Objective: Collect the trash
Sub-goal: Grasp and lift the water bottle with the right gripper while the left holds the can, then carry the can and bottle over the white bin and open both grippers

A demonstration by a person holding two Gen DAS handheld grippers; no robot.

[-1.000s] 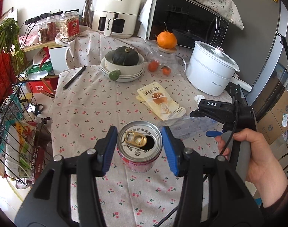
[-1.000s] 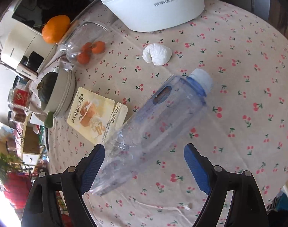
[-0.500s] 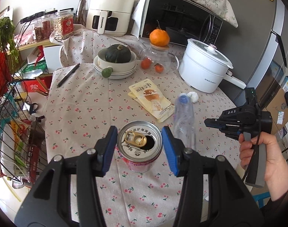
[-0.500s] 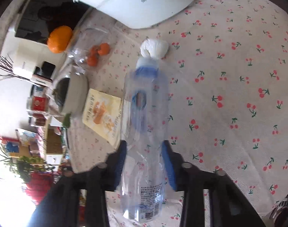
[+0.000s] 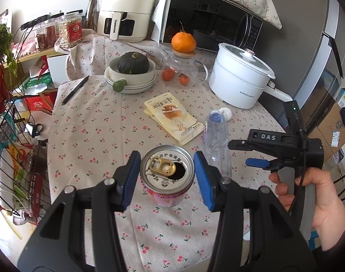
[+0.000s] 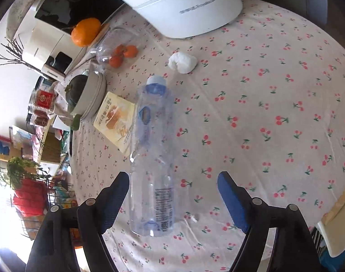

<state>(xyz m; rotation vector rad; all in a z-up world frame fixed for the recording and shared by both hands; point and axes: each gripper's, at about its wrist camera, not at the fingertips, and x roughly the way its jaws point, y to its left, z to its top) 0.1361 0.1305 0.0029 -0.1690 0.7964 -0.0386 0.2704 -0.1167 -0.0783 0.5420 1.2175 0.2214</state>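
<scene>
1. Pink and silver, the opened aluminium drink can [image 5: 167, 176] sits clamped between the blue pads of the left gripper [image 5: 167, 176], upright over the cherry-print tablecloth [image 5: 93, 136].
2. The clear empty plastic bottle with a pale blue cap [image 6: 153, 158] stands upright on the cloth, seen from above in the right wrist view, between the fingers of the right gripper [image 6: 173, 201].
3. The right gripper's jaws have just been opening; they stand wide apart, the left pad [image 6: 116, 195] just beside the bottle's wall, the right pad well clear, so the bottle stands free.
4. In the left wrist view the same bottle [image 5: 215, 140] rises just right of the can, with the person's hand [image 5: 312, 204] holding the right gripper's handle further right.
5. A crumpled white tissue ball [image 6: 182, 62] lies beyond the bottle's cap, near the white electric cooking pot [image 6: 186, 6].
6. A cream snack pouch with a printed picture [image 5: 172, 117] lies flat, just left of the bottle.
</scene>
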